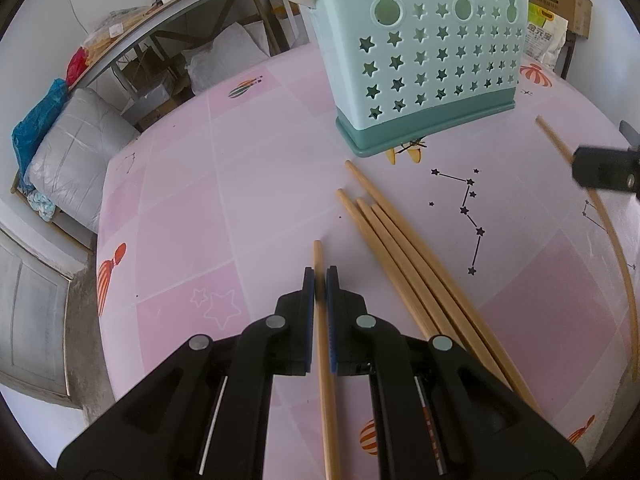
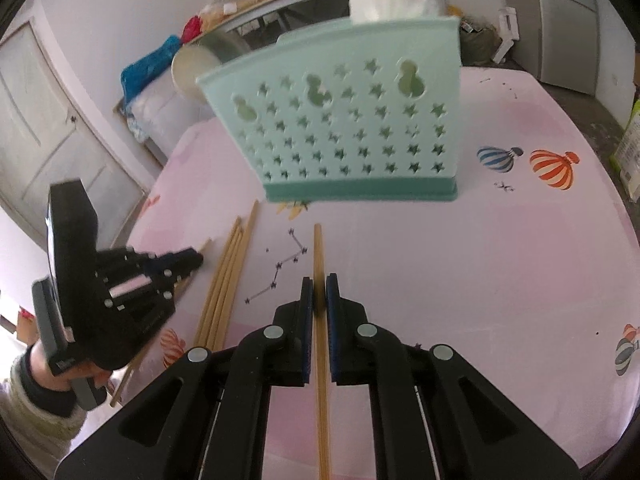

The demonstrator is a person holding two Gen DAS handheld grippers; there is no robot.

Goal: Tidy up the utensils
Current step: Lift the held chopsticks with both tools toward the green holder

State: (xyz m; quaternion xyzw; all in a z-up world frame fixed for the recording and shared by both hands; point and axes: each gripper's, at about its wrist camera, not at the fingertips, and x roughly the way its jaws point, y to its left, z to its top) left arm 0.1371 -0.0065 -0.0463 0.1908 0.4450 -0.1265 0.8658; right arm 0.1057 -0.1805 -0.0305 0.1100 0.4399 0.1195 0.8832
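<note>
We've each claw, left [image 1: 320, 280] & right [image 2: 319, 288], clamped on a chopstick [image 1: 325, 360]; chopstick [image 2: 320, 360] axes aim fwd at holder [image 2: 352, 128]; right nearer.

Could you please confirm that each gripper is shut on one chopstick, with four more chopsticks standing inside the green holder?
Not quite. The four loose chopsticks lie flat on the pink tablecloth in front of the green holder, as the left wrist view shows. The left gripper and right gripper are each shut on one chopstick.

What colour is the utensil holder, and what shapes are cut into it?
The utensil holder is pale mint with a darker teal base, with star-shaped cutouts and three gourd-shaped holes. Clearest in the left wrist view.
</note>
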